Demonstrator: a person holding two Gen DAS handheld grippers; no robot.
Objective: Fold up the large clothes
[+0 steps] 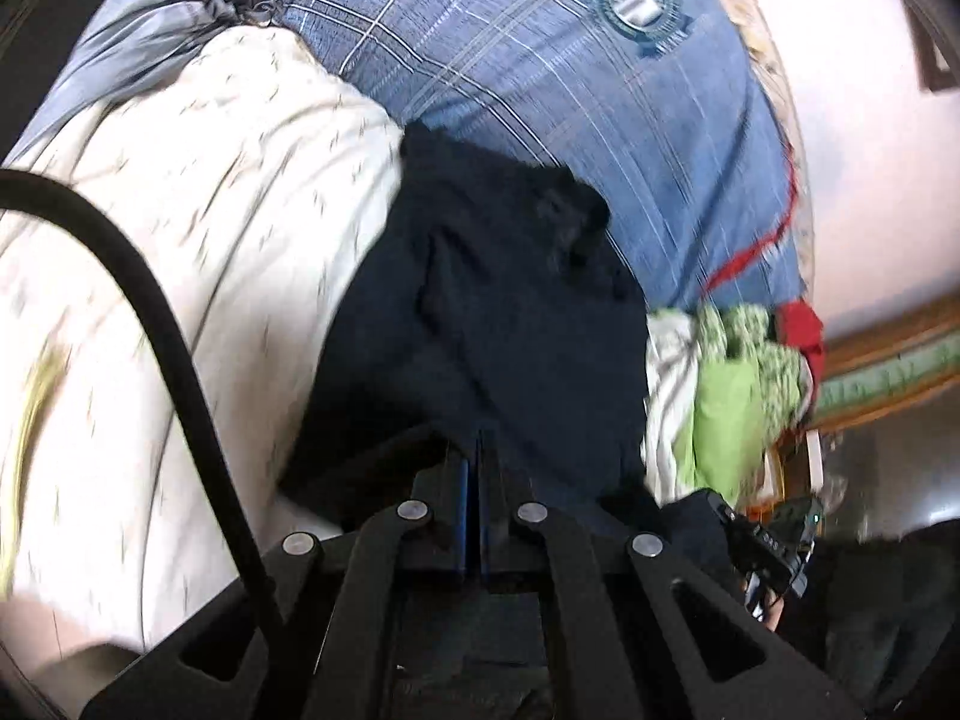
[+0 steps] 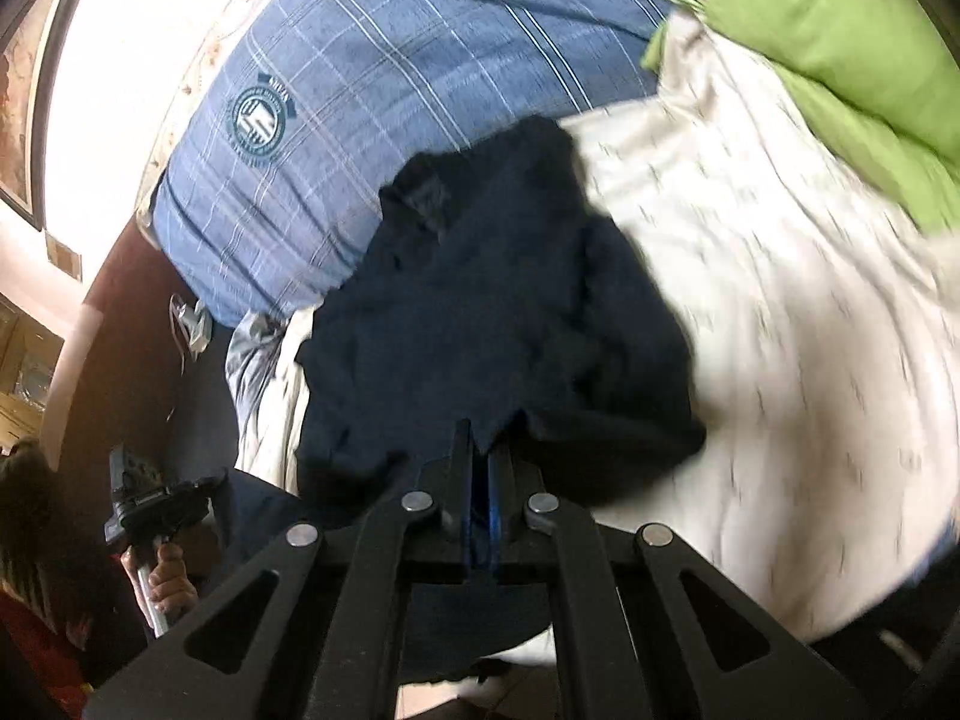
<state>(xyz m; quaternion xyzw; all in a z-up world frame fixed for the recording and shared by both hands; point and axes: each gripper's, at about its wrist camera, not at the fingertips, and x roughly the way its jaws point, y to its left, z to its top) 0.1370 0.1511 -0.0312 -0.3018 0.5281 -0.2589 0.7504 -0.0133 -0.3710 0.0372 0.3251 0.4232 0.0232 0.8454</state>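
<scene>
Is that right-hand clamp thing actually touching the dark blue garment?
Touching. In the right wrist view the right gripper has its jaws closed together, with an edge of the navy garment pinched between them and hanging away over the white bedding.

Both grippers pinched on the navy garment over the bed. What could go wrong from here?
1. The navy garment hangs bunched between the left gripper and right gripper; both pinch only a small bit of edge, so cloth may slip out mid-swing.
2. It is crumpled, not spread, so the fold may land uneven.
3. The green clothes and white sheet lie close by; the garment could drag or land on them.
</scene>
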